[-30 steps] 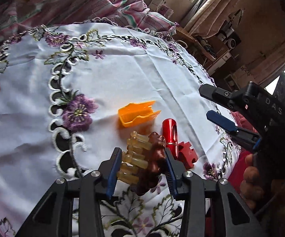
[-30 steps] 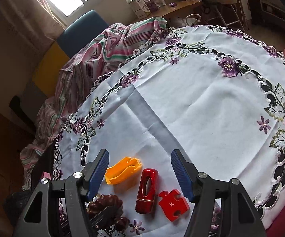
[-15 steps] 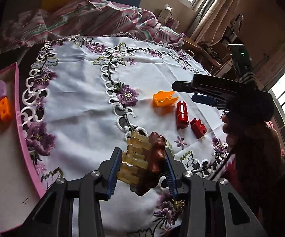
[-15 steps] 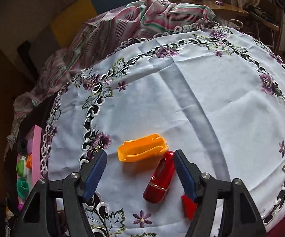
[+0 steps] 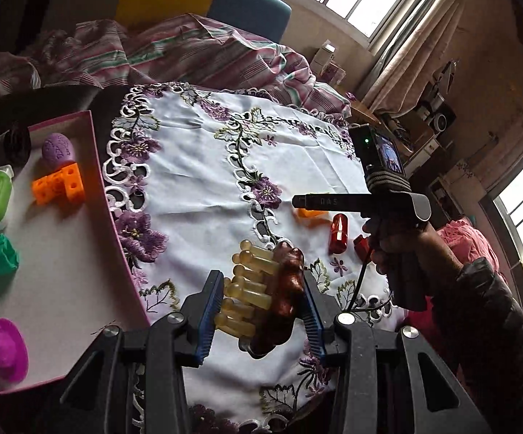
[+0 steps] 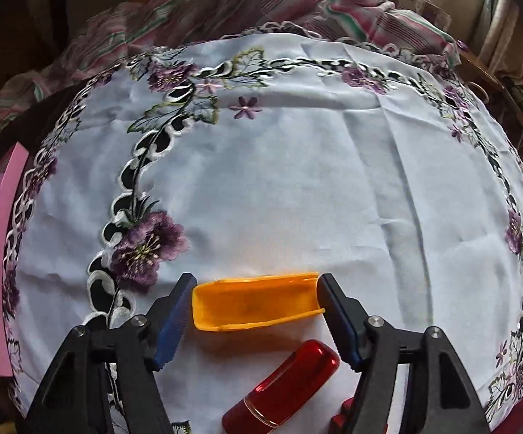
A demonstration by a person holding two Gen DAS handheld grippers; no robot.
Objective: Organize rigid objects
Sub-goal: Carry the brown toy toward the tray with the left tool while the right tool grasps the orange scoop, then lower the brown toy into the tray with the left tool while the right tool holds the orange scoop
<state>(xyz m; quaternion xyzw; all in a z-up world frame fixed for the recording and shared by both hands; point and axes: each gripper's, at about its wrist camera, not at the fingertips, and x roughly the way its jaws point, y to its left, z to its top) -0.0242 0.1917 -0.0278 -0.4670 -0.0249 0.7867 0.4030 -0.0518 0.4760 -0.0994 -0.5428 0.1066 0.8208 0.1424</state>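
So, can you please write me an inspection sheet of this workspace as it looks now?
Surface: white embroidered tablecloth, purple flowers.
Job's things: brown hair claw; orange piece, red capsule and red puzzle piece on the cloth; pink tray holding sorted toys.
Clutter: nothing seen.
Grippers: left gripper shut on the hair claw; right gripper straddles the orange piece lengthwise, jaws just closing, small gaps at both ends.
Cables: black cable under the right hand.
Surroundings: striped blanket, windows, curtain.

tablecloth (image 6: 297,181) white, purple floral | scoop (image 6: 254,302) orange | capsule (image 6: 283,390) red, perhaps glossy
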